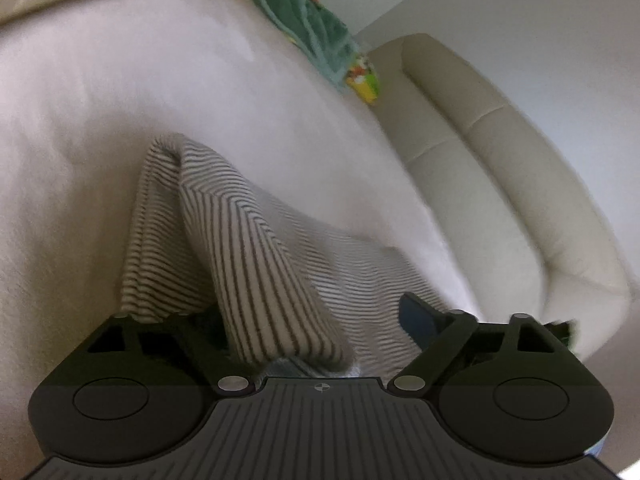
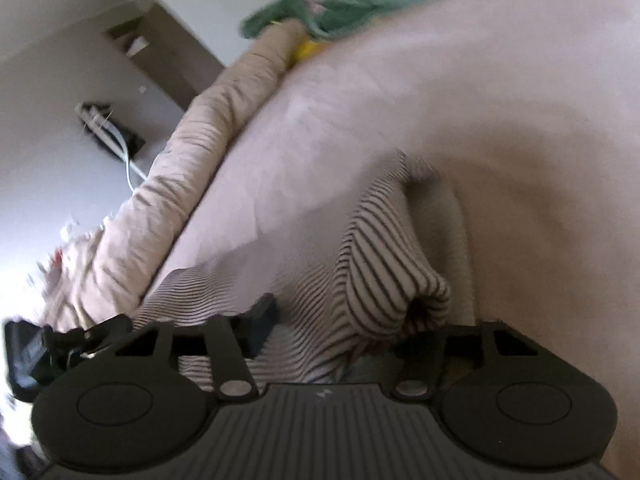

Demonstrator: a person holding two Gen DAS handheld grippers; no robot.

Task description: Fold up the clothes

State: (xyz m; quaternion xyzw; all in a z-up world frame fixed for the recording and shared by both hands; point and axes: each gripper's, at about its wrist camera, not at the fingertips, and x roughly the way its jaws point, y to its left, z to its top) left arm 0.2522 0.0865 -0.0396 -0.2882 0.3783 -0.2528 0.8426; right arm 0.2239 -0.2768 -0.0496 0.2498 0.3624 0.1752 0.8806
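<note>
A white garment with thin dark stripes [image 1: 240,240] lies bunched on the pale bed sheet [image 1: 120,120]. In the left wrist view a raised fold of it runs up between the fingers of my left gripper [image 1: 304,320]. The fold drapes over the left finger, and the right finger's blue pad [image 1: 416,318] stands free beside the cloth, so the jaws are open. In the right wrist view the striped garment [image 2: 380,280] is gathered into a lump at my right gripper [image 2: 340,324]. Its left finger [image 2: 262,316] shows; the right finger is hidden under the lump. The jaws stand narrow on the cloth.
A green fleecy cloth [image 1: 312,28] and something yellow [image 1: 364,80] lie at the far edge of the bed. A cream padded sofa [image 1: 500,184] curves along the right. A beige crumpled duvet [image 2: 180,184] borders the sheet, with a socket and white cable [image 2: 112,132] beyond it.
</note>
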